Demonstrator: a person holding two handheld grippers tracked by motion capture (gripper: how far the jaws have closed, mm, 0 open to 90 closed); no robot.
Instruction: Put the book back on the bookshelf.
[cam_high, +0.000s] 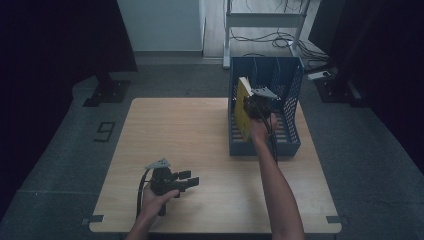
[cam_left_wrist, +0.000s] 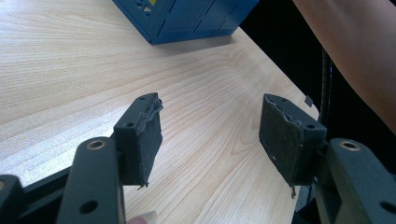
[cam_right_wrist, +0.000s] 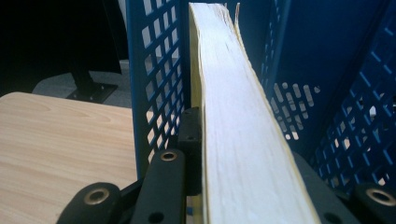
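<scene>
Right tongs (cam_high: 248, 106) clamped on yellow book (cam_right_wrist: 233, 121), upright in the leftmost slot of blue file rack (cam_high: 290, 80) at tabletop's far right edge; release pending, left tongs (cam_high: 188, 180) idle, released.

Matt paper book (cam_right_wrist: 238, 116), perforated blue plastic rack (cam_high: 287, 80), wood-grain table (cam_high: 175, 140)

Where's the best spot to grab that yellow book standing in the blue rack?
Grip the yellow book across its thickness at the near page edge, coming from the rack's open front. It stands upright, covers flat to either side, as the right tongs hold it.
</scene>
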